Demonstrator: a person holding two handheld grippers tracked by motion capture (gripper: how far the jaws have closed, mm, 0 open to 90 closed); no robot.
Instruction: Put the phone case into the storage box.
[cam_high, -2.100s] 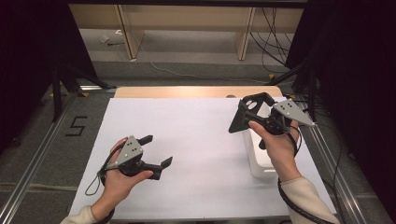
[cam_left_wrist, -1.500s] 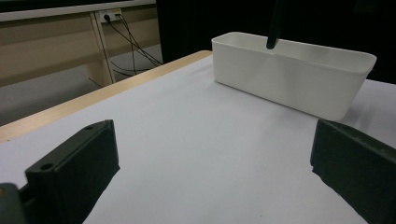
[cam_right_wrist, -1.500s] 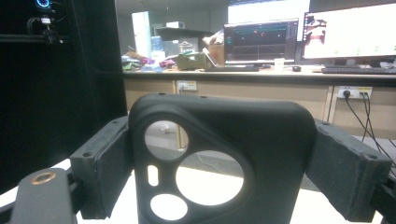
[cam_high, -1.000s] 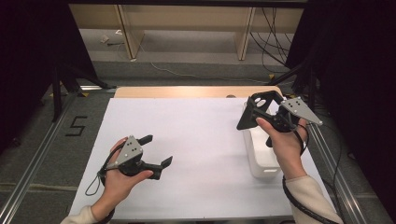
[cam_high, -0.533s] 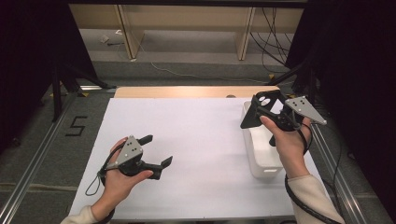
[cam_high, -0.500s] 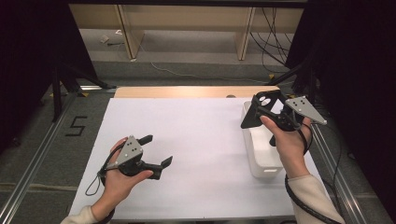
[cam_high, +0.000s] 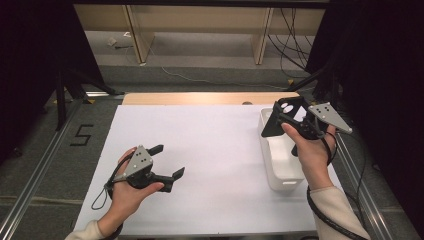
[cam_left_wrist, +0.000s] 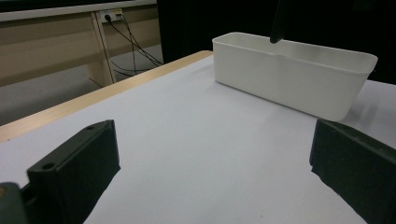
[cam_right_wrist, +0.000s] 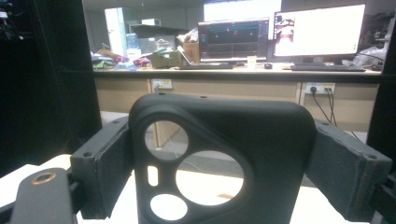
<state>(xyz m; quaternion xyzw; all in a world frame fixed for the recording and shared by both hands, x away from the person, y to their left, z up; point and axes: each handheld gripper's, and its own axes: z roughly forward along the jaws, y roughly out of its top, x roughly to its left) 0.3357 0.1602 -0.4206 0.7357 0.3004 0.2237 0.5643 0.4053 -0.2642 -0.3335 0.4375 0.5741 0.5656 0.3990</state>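
My right gripper (cam_high: 291, 120) is shut on a black flat plate with three round holes (cam_high: 278, 119), held upright above the far end of a white rectangular bin (cam_high: 272, 152). In the right gripper view the holed plate (cam_right_wrist: 275, 149) stands clamped between both jaws of the right gripper (cam_right_wrist: 224, 168). My left gripper (cam_high: 169, 160) hovers low over the white table at the front left, open with nothing in it. In the left gripper view, the left gripper (cam_left_wrist: 212, 170) has its jaws spread wide, facing the white bin (cam_left_wrist: 289, 77).
The white table top (cam_high: 210, 140) ends in a wooden strip (cam_high: 200, 98) at the far side. Metal rails (cam_high: 40, 165) run along both sides. A floor mark "5" (cam_high: 81, 135) lies to the left. Cables trail on the floor beyond.
My right gripper has carried the black plate to the right and farther back, over the bin. The left gripper has stayed still and open.
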